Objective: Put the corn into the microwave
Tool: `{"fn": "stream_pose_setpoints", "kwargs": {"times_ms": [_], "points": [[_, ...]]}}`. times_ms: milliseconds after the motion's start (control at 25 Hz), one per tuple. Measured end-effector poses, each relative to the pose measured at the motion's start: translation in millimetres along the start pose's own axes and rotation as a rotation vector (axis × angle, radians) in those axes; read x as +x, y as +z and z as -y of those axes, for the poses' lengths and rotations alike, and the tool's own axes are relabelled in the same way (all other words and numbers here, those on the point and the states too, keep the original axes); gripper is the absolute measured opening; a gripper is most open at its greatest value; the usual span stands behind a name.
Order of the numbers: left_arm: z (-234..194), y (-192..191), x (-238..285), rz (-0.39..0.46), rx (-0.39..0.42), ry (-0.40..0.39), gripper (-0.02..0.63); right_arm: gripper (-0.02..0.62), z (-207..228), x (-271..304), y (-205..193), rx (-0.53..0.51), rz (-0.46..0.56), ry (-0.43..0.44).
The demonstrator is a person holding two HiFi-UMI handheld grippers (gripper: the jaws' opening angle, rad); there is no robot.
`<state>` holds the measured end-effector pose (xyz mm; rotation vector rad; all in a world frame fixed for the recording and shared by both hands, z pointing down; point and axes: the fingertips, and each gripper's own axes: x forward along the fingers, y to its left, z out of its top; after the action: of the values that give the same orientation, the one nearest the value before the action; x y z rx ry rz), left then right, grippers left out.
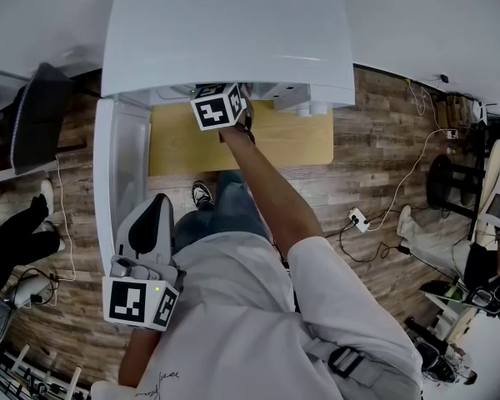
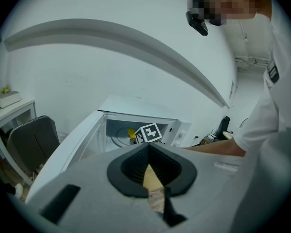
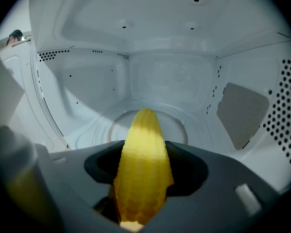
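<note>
The corn [image 3: 144, 171] is clamped lengthwise between the jaws of the right gripper [image 1: 220, 105]. Its tip is pointed into the microwave [image 1: 225, 32] cavity, over the round glass plate [image 3: 177, 125]. Whether it's actually touching the plate can't be told, since the underside is blocked by the gripper body. The butt end is also cut off at the bottom of the right gripper view.

From the head view none of that is seen. The corn and the jaws are swallowed under the microwave's top, and only the marker cube and the forearm are left showing. The door [image 1: 117, 165] is swung wide open to the left.

The left gripper [image 1: 146, 257] is held low, just beside the door's outer end. Its jaws are pinched together on nothing, with only a thin tan sliver seen through the gap.
</note>
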<state>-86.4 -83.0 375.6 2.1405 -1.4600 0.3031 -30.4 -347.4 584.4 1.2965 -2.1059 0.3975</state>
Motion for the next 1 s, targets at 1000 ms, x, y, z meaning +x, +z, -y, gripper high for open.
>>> {"fn": "stream_pose_setpoints", "kwargs": {"times_ms": [1000], "points": [[-0.6,2.4,-1.7,0.016,-0.011,-0.006,-0.012,0.318,-5.0,-4.1,-5.3,0.022,-0.011,0.048]]}}
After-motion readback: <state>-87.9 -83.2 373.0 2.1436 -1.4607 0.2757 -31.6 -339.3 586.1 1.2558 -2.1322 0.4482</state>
